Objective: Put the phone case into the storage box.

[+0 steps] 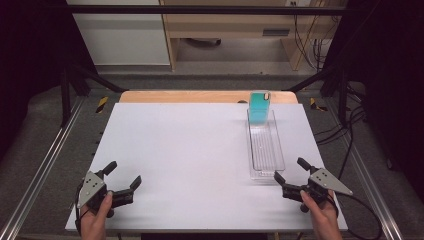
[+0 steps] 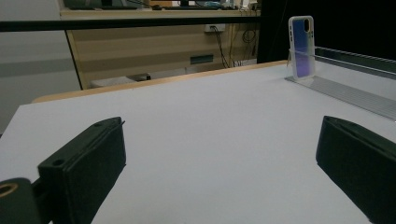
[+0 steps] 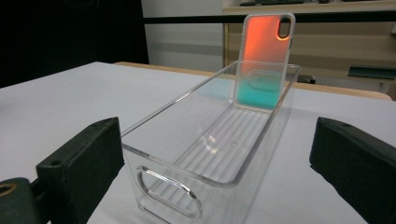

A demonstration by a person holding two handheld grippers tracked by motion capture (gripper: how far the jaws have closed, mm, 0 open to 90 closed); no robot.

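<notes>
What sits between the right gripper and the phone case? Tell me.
The clear bin: in the right gripper view its near end faces the open right gripper, and the phone case stands at its far end.

1. The left gripper (image 2: 224,163), its black jaws spread wide, sat low over the white tabletop (image 2: 210,121).
2. A translucent purple-tinted phone case (image 2: 301,46) stood upright in the clear plastic tray (image 2: 350,91) at far right.

The case (image 3: 264,60) fades from orange at the top to teal below, white-rimmed — in the left gripper view (image 2: 301,46) it looks violet-blue. The bin (image 3: 205,140) is clear, its floor ribbed. Table (image 1: 190,145) — pale white; grippers black.
</notes>
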